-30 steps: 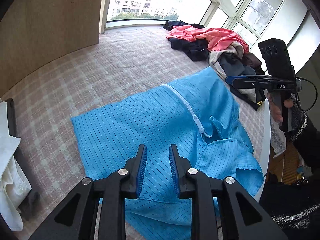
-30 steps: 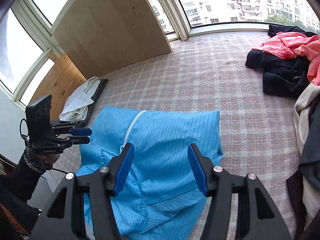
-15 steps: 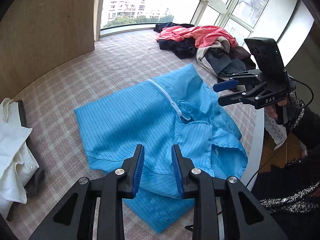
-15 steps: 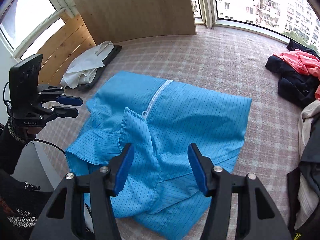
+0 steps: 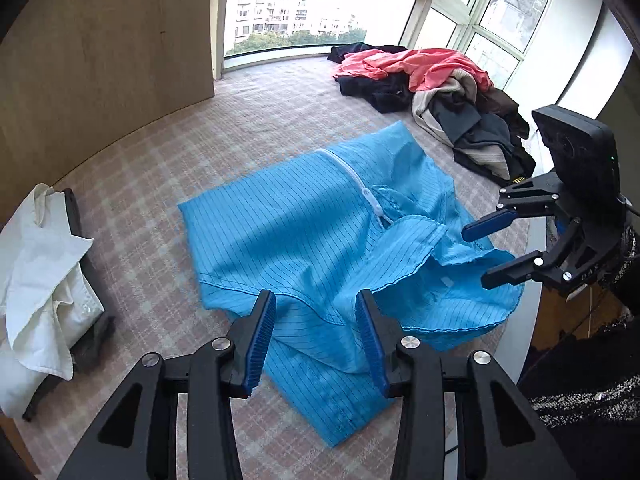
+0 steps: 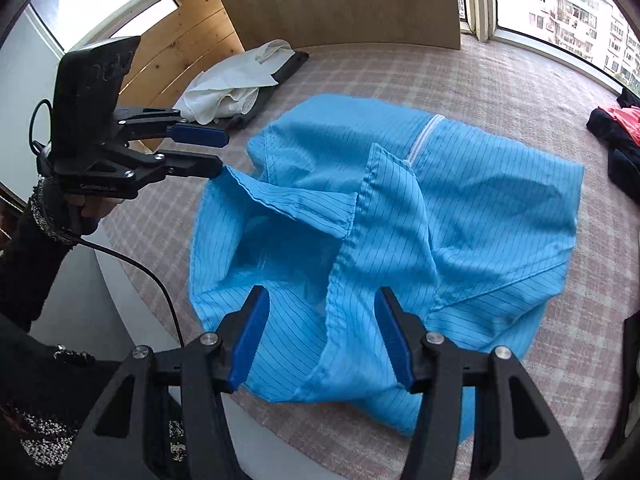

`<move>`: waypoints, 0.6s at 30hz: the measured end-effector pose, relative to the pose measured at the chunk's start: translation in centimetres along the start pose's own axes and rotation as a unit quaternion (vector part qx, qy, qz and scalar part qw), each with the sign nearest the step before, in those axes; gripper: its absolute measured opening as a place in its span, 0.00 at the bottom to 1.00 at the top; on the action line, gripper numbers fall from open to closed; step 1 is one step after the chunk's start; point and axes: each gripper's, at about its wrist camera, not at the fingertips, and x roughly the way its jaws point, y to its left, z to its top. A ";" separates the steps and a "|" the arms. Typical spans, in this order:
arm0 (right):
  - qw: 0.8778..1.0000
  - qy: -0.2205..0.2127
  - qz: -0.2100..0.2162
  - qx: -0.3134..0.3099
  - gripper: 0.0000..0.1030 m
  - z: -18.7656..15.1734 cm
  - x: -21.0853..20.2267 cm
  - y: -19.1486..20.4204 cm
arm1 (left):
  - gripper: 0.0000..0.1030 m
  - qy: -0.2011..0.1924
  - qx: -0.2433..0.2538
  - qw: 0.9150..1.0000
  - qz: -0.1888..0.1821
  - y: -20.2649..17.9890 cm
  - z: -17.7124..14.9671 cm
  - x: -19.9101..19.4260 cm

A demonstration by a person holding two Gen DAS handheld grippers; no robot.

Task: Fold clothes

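Jacket (image 5: pixel 304 236), blue striped, lies rumpled on checked cloth (image 5: pixel 256 120), zipper (image 5: pixel 360 188) up. Left gripper (image 5: pixel 316 336) fingers wide, empty, above its near hem. Right gripper (image 6: pixel 320 332) fingers wide, empty, over the collar end. Clothes pile (image 5: pixel 432 92) well apart.

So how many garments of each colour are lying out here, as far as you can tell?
Blue: 1, the zipped blue striped garment
White: 1, the crumpled white shirt
Coral pink: 1, the coral garment on the heap
Dark and beige pieces under it: too tangled to count
Total countable: 3
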 end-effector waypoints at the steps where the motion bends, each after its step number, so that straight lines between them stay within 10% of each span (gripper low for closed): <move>1: 1.000 -0.007 0.009 0.000 0.31 0.8 0.0 0.3 | 0.26 0.000 0.002 1.000 -0.001 0.5 0.3 -0.1; 9: 0.996 -0.049 0.075 -0.001 0.14 7.0 0.8 2.4 | 0.00 0.040 0.030 0.999 -0.015 2.6 2.1 2.6; 18: 0.992 0.112 0.055 -0.029 0.11 0.0 8.5 3.1 | 0.02 0.120 0.030 0.992 -0.035 4.5 -0.3 9.6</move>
